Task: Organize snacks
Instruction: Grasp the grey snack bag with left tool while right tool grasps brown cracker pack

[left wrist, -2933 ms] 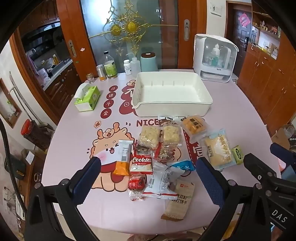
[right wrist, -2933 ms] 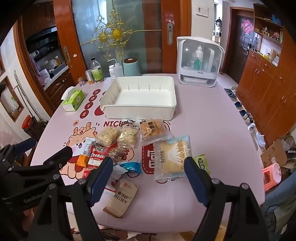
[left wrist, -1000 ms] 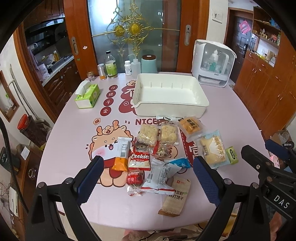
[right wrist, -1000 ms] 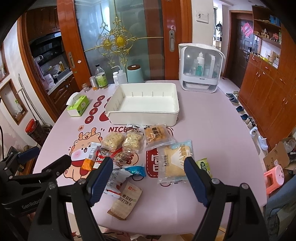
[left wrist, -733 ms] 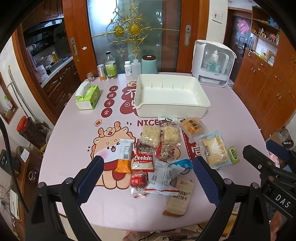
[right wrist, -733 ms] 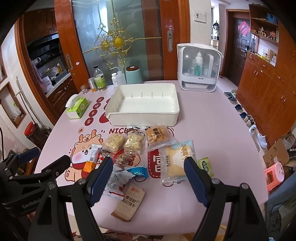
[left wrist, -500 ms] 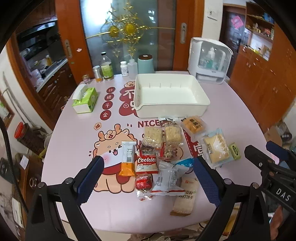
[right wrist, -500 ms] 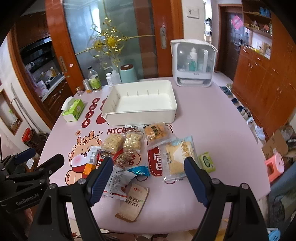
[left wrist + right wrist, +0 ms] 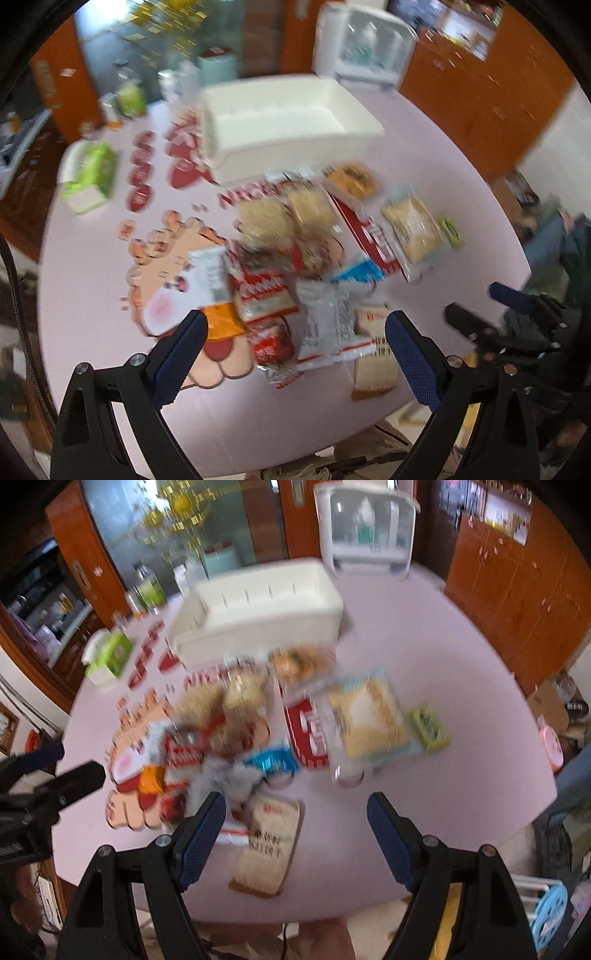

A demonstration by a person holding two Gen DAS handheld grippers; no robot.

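Observation:
Several snack packets lie in a loose pile (image 9: 295, 266) on the pink table, in front of an empty white bin (image 9: 284, 118). The pile (image 9: 236, 731) and the bin (image 9: 258, 609) show in the right wrist view too. Among them are a red cookies pack (image 9: 264, 295), a tan cracker pack (image 9: 267, 849), a large bread packet (image 9: 369, 716) and a small green packet (image 9: 428, 727). My left gripper (image 9: 293, 354) is open and empty above the near edge of the pile. My right gripper (image 9: 295, 830) is open and empty over the cracker pack. Both views are blurred by motion.
A green tissue box (image 9: 90, 177) stands at the left of the table. Bottles and a teal canister (image 9: 221, 561) stand behind the bin, with a white appliance (image 9: 365, 528) at the back right. The table's near edge (image 9: 295, 912) lies just below my grippers.
Both grippers have dropped and moved forward toward the snack pile, tilting; the pile now looks larger and closer. Both stay open. No packet has moved.

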